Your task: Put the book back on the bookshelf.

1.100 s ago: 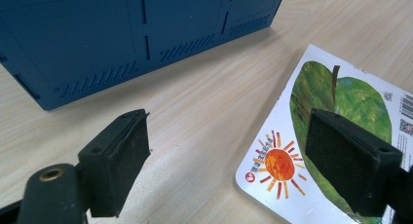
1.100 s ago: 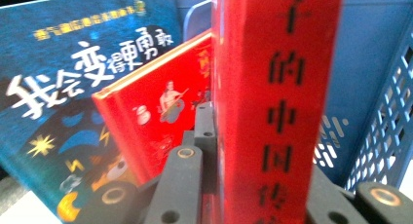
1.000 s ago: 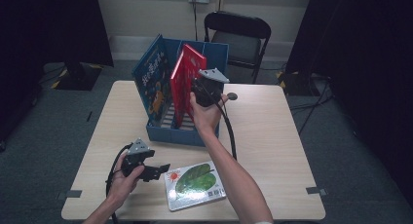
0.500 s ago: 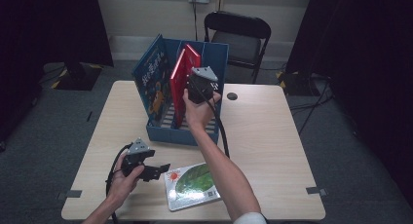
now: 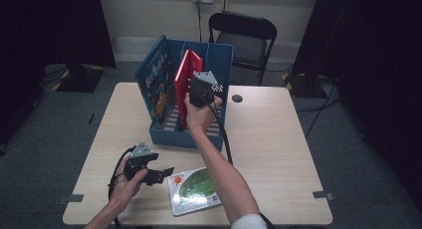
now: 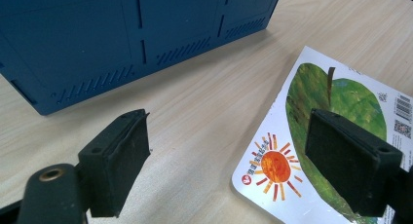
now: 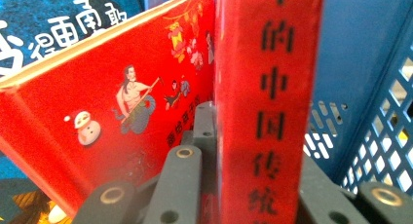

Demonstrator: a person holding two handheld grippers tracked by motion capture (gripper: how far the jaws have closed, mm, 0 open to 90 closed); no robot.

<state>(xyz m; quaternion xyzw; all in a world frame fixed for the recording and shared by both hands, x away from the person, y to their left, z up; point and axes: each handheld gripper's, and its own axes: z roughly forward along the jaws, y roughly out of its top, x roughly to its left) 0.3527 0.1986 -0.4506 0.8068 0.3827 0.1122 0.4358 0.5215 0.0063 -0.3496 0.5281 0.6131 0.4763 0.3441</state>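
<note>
red hardback book point(image 7: 270, 107) clamped in right gripper point(image 5: 199, 92) over slotted blue bin point(image 5: 219, 64).

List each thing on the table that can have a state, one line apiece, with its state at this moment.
Red book: upright in the blue box, spine clamped by the right hand-held gripper.
Blue book: standing in the box, leaning against its left wall.
Leaf picture book: flat on the table, closed, not held.
Left hand-held gripper: open, beside the leaf picture book.
Blue box: open-topped, upright.
</note>
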